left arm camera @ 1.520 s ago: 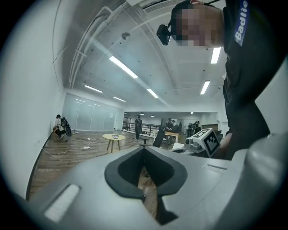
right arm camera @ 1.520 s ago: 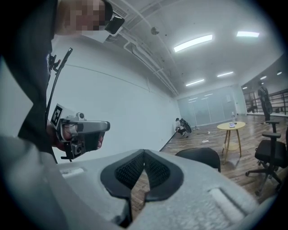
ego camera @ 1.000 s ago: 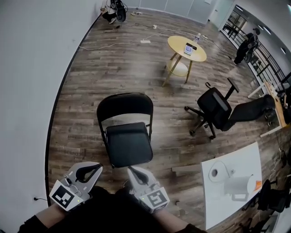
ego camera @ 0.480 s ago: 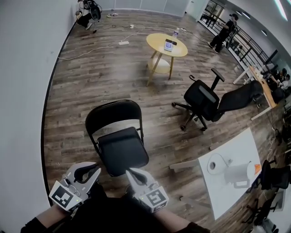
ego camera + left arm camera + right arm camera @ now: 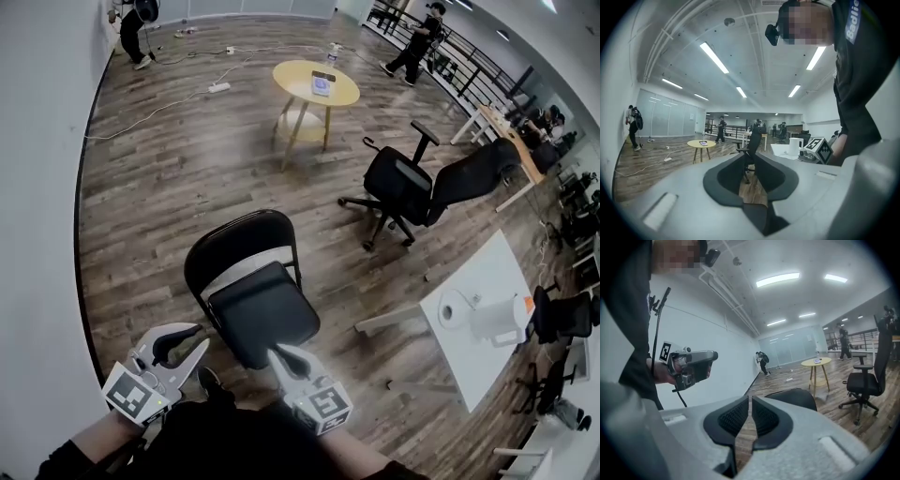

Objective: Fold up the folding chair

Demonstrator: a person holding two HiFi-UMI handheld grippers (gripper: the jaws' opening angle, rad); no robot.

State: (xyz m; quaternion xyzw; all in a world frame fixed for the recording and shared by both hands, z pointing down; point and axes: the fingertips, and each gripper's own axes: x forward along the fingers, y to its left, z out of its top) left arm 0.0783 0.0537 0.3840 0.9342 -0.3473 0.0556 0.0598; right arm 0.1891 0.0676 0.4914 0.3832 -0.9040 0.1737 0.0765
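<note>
Wood floor, lower centre of frame: folding chair stands unfolded, judged rigid, light, slick-framed, best taken at the front of its seat; left tool has just been opening, empty; right tool pressed together, empty.

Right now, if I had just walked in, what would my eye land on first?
A black metal folding chair stands open on the wood floor, dead centre in the head view. Just below it, two grey claws point toward it: the left claw has just been opening with nothing between its jaws, and the right claw is shut and empty. Farther off stand a round yellow table and, right of it, a black wheeled office chair.
</note>
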